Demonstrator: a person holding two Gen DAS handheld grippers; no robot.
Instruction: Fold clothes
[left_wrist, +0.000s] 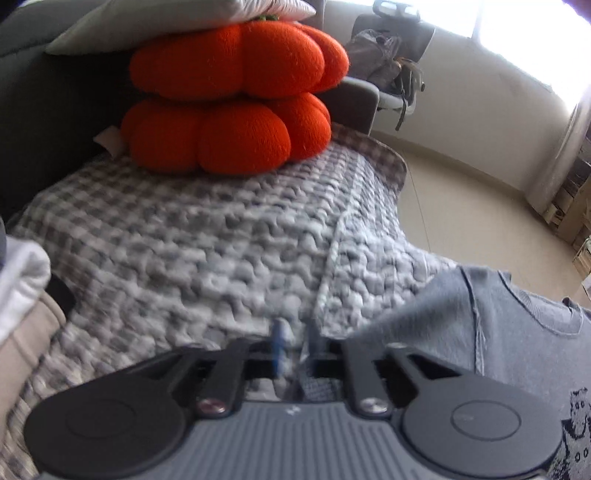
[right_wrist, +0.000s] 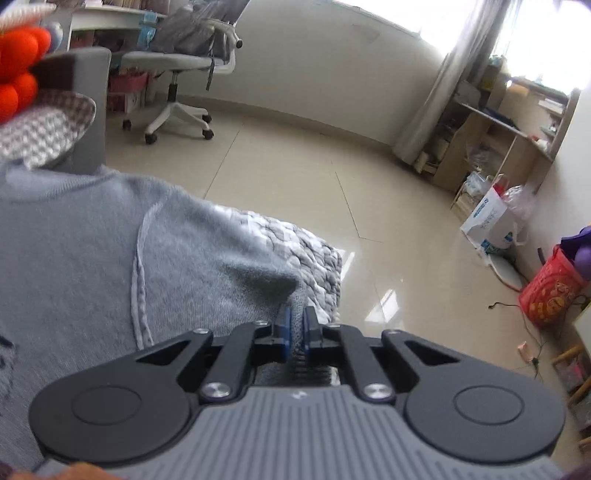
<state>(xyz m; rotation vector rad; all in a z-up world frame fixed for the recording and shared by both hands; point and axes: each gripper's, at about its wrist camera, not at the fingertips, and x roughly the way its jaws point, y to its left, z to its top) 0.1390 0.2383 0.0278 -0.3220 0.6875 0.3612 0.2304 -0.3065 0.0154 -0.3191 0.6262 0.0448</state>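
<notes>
Pinching a fold of the grey sweater (right_wrist: 207, 236), my right gripper (right_wrist: 297, 326) is clenched on it: the knit bunches up between the two blue pads (right_wrist: 285, 325) and runs back under the fingers toward the camera. That sweater lies spread on the checked blanket (left_wrist: 184, 236), its near edge hanging toward me, with a raised seam (right_wrist: 138, 280) running down its front and a dark printed figure (left_wrist: 576, 435) showing at the lower right of the left view.

My left gripper (left_wrist: 295, 343) sits low over the blanket, just beside the sweater's left edge. Its fingers are blurred (the whole near part of that view is smeared), so I cannot tell whether it is released or grasping any cloth; a narrow gap shows between the fingers, with blanket behind it.

Farther back on the blanket stand two orange pumpkin cushions (left_wrist: 236, 103), one stacked on the other, with a white pillow (left_wrist: 177, 18) resting on top. At the far left edge, white and beige cloth (left_wrist: 22, 295) lies piled.

Beyond the sofa's edge, the tiled floor (right_wrist: 332, 177) stretches to an office chair (right_wrist: 181, 70) with a bag slung on it, and a red bag (right_wrist: 550, 288) sits by the right wall.
</notes>
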